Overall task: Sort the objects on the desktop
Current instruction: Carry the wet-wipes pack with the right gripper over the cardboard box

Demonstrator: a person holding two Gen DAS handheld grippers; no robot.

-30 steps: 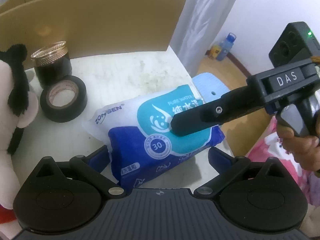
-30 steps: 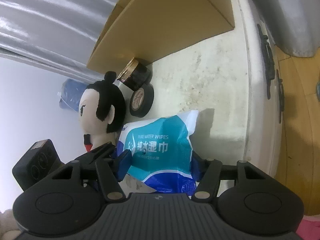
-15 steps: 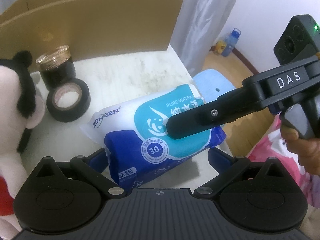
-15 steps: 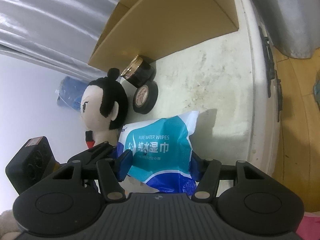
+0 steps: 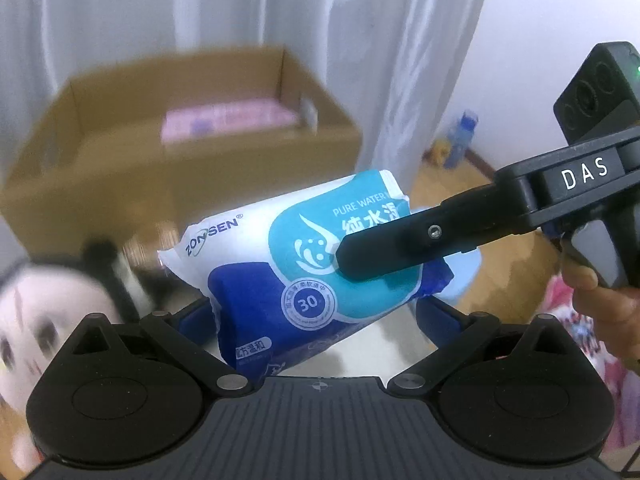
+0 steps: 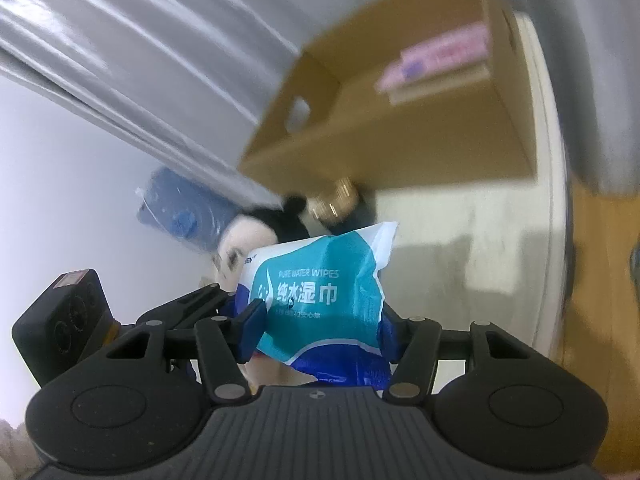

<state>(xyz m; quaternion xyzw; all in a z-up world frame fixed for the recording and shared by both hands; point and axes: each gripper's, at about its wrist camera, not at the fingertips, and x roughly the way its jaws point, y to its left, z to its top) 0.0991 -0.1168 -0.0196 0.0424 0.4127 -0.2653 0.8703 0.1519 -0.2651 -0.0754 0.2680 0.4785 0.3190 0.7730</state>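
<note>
A blue and white wet wipes pack (image 5: 280,272) hangs in the air, off the table, in front of an open cardboard box (image 5: 180,168). My left gripper (image 5: 316,312) is shut on the pack's near end, a blue pad on each side. My right gripper (image 6: 320,324) is shut on its other end; in the left wrist view one of its black fingers (image 5: 400,248) lies across the pack's top face. In the right wrist view the pack (image 6: 320,288) sits between the blue pads, with the box (image 6: 400,140) behind it.
A pink item (image 5: 228,120) lies inside the box. A black-haired plush doll (image 6: 256,240) and a gold-lidded dark jar (image 6: 334,202) stand on the white table (image 6: 460,248) below the pack. A person's hand (image 5: 600,292) grips the right handle. A blue bottle (image 5: 460,136) stands on the floor.
Both grippers have risen together with the wipes pack, which has left the table. The views now look down over the box wall to the pink item inside.
</note>
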